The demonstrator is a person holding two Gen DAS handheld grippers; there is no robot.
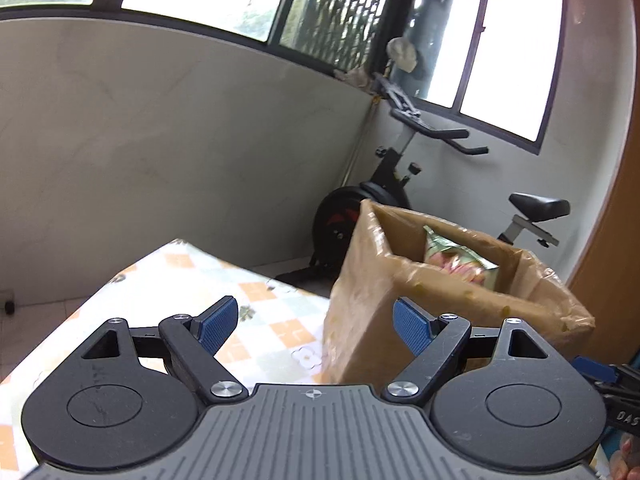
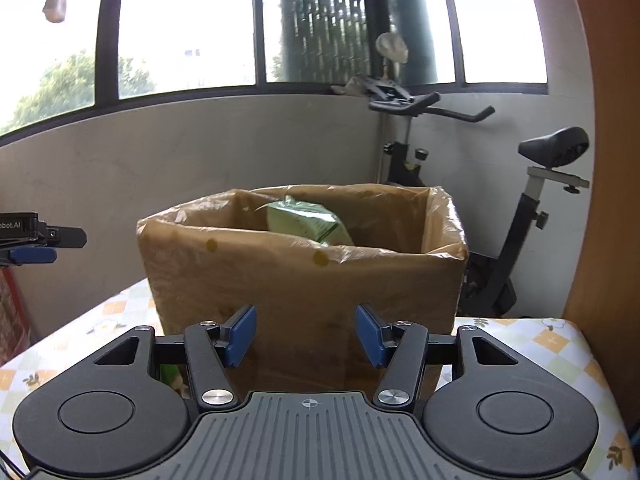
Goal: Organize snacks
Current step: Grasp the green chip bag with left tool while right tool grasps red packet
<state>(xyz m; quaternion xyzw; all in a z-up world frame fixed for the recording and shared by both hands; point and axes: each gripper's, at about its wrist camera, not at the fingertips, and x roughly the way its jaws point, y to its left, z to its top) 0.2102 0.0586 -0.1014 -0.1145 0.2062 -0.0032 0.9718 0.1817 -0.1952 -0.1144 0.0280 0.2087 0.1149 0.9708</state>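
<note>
Both tools empty. Left tool (image 1: 316, 326) jaws wide apart, nothing between; right tool (image 2: 306, 336) jaws partly open, nothing held. Cardboard box (image 2: 304, 280) lined with plastic bag sits on the tablecloth-covered counter (image 2: 532, 344), at 12 o'clock of right tool, 1 o'clock of left. Green snack packet (image 2: 308, 222) already inside box. Step looks between drops: next move calls for finding another snack, possibly the green item (image 2: 170, 376) at right tool's 8 o'clock.
</note>
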